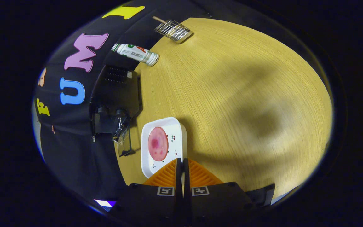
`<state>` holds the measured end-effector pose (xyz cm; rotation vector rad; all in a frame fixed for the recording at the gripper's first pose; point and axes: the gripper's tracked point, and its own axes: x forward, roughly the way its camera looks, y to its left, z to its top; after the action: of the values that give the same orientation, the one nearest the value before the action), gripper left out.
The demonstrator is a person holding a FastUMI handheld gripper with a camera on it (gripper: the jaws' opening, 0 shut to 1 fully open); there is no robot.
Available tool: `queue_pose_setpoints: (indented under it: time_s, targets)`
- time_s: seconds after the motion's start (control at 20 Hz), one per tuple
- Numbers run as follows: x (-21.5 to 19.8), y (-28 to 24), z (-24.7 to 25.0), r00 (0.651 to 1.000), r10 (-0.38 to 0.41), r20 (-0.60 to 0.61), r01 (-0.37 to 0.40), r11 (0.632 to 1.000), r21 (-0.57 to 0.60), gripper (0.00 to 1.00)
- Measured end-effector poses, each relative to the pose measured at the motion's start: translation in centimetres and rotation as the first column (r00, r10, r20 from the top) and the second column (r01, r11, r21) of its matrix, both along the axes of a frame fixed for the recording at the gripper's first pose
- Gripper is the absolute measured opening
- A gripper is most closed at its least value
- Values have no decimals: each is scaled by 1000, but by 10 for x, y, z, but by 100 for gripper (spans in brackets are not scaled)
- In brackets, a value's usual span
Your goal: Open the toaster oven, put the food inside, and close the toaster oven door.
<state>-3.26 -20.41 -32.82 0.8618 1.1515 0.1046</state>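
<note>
Tongs (181, 164) clenched, empty, over the plate (176, 126) with its ham slice (158, 143); oven (115, 104) at the worktop's (232, 94) edge, door seemingly open.

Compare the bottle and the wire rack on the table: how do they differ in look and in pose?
The bottle is a solid white cylinder with a printed label, while the wire rack is an open metal grid with a wooden handle. The bottle lies on its side near the black toaster oven; the wire rack lies flat farther beyond it. Both rest on the wooden table, far beyond the gripper, whose fingers are shut on nothing.
</note>
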Motion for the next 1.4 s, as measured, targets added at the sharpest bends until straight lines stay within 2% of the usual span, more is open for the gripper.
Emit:
queue_pose_setpoints:
  time_s: [0.6,0.95,1.15,1.4]
  targets:
    - [-33,27,41,989,-148,18,146,986,85,5]
    - [-34,80,80,965,-252,70,240,959,150,5]
    - [-26,126,97,963,-247,106,228,960,162,5]
    - [-3,196,102,970,-205,129,184,970,158,5]
